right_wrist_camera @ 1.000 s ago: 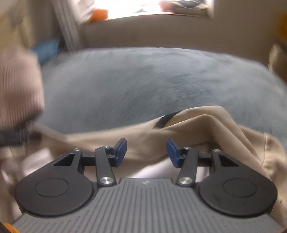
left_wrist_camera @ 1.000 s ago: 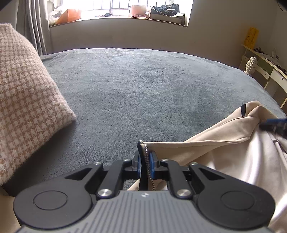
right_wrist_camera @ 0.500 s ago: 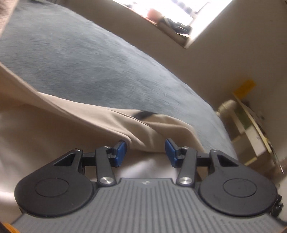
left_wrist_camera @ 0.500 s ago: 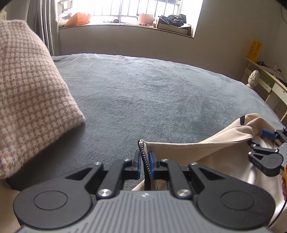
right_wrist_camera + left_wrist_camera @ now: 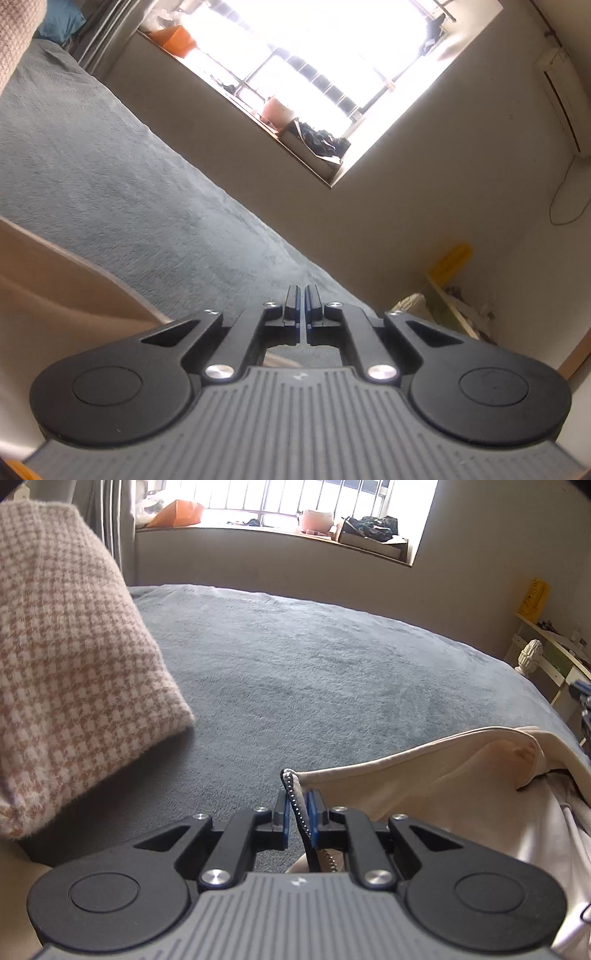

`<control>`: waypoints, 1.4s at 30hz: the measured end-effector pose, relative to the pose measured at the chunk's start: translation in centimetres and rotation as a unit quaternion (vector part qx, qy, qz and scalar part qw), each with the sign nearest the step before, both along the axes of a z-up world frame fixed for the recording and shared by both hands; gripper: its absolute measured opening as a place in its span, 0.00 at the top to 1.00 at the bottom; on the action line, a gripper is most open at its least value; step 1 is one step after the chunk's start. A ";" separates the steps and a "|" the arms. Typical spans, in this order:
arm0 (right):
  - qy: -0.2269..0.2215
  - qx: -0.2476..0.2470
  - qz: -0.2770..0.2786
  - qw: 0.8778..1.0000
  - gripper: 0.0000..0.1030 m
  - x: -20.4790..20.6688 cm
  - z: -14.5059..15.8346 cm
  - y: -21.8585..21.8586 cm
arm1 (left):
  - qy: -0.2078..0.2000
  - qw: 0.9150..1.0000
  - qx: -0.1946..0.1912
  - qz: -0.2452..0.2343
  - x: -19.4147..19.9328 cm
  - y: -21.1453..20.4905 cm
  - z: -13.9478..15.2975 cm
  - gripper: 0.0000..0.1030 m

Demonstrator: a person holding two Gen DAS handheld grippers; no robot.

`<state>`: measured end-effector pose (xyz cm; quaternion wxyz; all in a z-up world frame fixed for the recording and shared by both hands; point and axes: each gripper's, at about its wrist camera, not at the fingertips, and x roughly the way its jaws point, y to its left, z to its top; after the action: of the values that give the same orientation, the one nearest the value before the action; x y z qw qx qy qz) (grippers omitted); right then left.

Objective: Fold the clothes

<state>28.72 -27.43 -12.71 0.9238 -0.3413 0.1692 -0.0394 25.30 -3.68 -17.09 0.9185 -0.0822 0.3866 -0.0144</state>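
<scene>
While bead-trimmed corner of beige garment (image 5: pixel 424 790) is pinched by left gripper (image 5: pixel 298 814), slip is risked if cloth is tugged sideways. Garment lies on grey bed (image 5: pixel 314 686), long edge stretched rightward from corner, slightly sagging. Right gripper (image 5: pixel 300 308) has just been closing; jaws pressed together, apparently on nothing, so far corner could be left unheld.

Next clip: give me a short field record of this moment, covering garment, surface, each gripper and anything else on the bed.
garment: beige garment, loosely spread, not yet folded
surface: grey bed cover
left gripper: jaws shut on the garment's beaded black edge
right gripper: jaws have just closed; nothing visible between them, garment lies to its left
other: houndstooth pillow at the left, apart from the garment
</scene>
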 end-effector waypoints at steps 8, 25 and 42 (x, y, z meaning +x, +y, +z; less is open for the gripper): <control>0.061 0.083 0.034 0.994 0.59 -2.8 -0.4 -1.2 | 0.001 1.000 -0.005 0.009 0.1 0.0 -0.1 0.89; 0.016 0.120 -0.036 0.992 0.97 -0.8 0.7 -3.4 | -0.017 1.000 -0.013 0.009 -1.1 -0.3 0.8 0.90; 0.233 0.152 0.018 0.960 0.94 16.1 -8.1 2.7 | 0.053 0.996 0.027 0.069 3.1 3.3 -2.3 0.77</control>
<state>44.85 -24.75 -20.83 0.9002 -0.1992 0.3780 0.0842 28.45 -0.37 -19.38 0.8975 -0.0849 0.4280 0.0637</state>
